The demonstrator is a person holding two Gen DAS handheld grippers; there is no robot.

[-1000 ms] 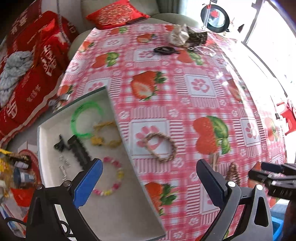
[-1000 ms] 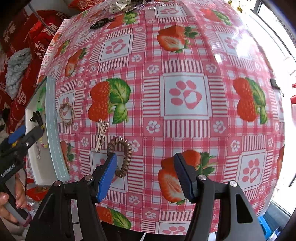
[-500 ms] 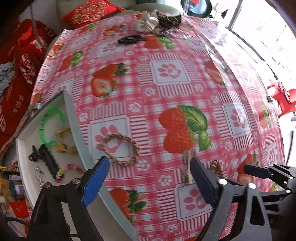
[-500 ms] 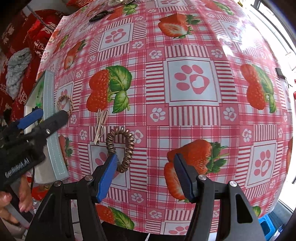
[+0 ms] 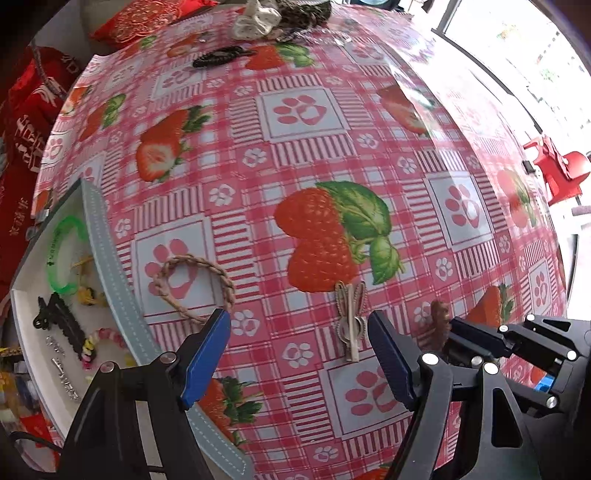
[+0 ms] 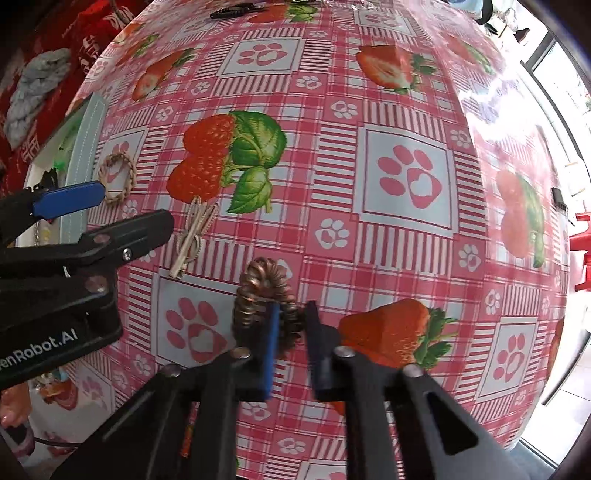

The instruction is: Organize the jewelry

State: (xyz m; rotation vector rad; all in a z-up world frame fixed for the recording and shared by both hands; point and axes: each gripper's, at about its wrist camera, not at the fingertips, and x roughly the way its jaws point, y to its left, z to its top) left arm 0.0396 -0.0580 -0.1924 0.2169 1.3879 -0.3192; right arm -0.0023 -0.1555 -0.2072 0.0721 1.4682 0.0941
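My right gripper [image 6: 291, 325] is shut on the right side of a brown spiral hair tie [image 6: 258, 291] lying on the strawberry tablecloth; the tie also shows in the left wrist view [image 5: 437, 317]. My left gripper [image 5: 299, 354] is open and empty, low over the table, with a metal rabbit-shaped hair clip [image 5: 349, 325] between its fingers. The clip also shows in the right wrist view [image 6: 192, 236]. A braided rope bracelet [image 5: 195, 284] lies beside the white jewelry tray [image 5: 114, 280], which holds a green bangle [image 5: 62, 254], a black clip [image 5: 62, 325] and a bead bracelet [image 5: 99, 343].
At the table's far end lie a black hair clip [image 5: 221, 57], a white scrunchie [image 5: 255, 20] and a dark scrunchie [image 5: 303, 13]. Red cushions [image 5: 26, 122] lie to the left. A red chair [image 5: 561, 170] stands past the right edge.
My right gripper moved forward and closed on the spiral hair tie. My left gripper swung right from the tray to over the rabbit clip, still open.
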